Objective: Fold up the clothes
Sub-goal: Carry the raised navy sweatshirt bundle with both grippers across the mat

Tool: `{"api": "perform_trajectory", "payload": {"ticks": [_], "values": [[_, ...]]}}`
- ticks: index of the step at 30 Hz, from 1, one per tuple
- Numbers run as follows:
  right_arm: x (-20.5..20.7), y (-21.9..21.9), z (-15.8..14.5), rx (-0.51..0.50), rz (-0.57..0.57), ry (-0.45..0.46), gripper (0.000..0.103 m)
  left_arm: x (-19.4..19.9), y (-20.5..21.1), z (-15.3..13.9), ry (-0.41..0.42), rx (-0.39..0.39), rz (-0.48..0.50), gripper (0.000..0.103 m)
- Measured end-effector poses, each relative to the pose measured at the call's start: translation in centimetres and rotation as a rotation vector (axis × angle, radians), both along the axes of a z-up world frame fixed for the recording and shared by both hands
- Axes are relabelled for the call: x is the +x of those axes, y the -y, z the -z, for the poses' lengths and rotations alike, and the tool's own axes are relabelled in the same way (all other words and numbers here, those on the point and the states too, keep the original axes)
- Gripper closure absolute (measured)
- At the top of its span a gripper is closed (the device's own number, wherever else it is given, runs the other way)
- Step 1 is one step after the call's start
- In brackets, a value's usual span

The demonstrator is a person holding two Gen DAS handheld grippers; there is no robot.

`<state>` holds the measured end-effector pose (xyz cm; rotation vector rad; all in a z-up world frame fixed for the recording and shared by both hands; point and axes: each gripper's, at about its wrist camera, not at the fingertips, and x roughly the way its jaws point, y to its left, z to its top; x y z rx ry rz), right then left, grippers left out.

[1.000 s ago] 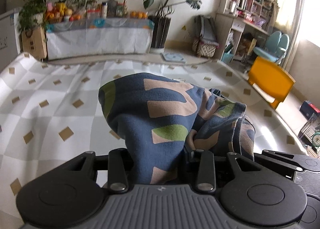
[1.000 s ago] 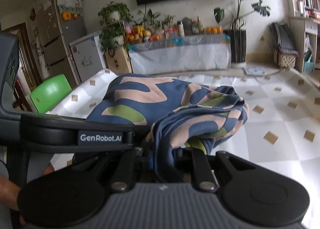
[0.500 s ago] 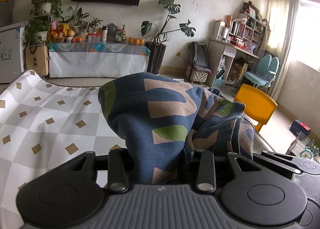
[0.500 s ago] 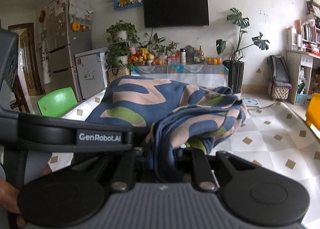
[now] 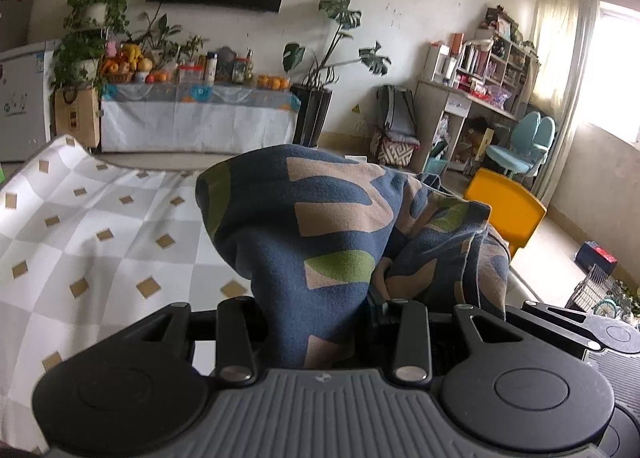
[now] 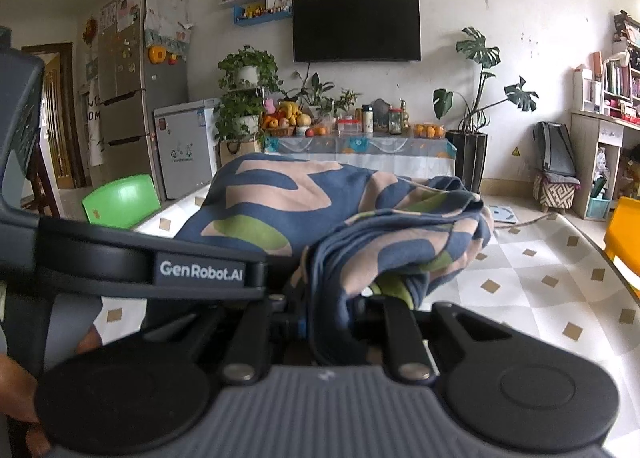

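two grippers carry one garment above the checkered sheet. a basket on the far table holds fruit. your left gripper clamps a thick bunch of the blue, beige and green patterned fabric; your right gripper pinches a thinner fold.

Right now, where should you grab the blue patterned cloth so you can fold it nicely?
Best by its edges, from above. The blue patterned cloth hangs bunched over the left gripper and right gripper, both clamped on crumpled folds. Its loose hem droops toward the checkered mat, so pinching two corners there would probably spread it flat.
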<state>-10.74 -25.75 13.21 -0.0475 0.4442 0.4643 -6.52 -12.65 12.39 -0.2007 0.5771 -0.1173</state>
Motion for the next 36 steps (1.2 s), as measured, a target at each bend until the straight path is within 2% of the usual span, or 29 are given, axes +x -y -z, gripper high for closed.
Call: {"api": "perform_trajectory", "payload": {"ticks": [7, 14, 25, 36], "values": [[1.0, 1.5, 3.3, 0.022, 0.024, -0.081, 0.088, 1.4, 1.5, 2.9, -0.085, 0.002, 0.024, 0.066], [2.6, 4.3, 5.0, 0.05, 0.061, -0.108, 0.088, 2.9, 4.2, 3.9, -0.104, 0.019, 0.056, 0.066], [4.1, 7.5, 5.9, 0.095, 0.086, -0.118, 0.088, 4.4, 6.7, 3.9, -0.109, 0.045, 0.084, 0.066], [5.9, 11.3, 4.8, 0.126, 0.135, -0.108, 0.088, 6.7, 9.3, 2.9, -0.099, 0.024, 0.129, 0.066]]}}
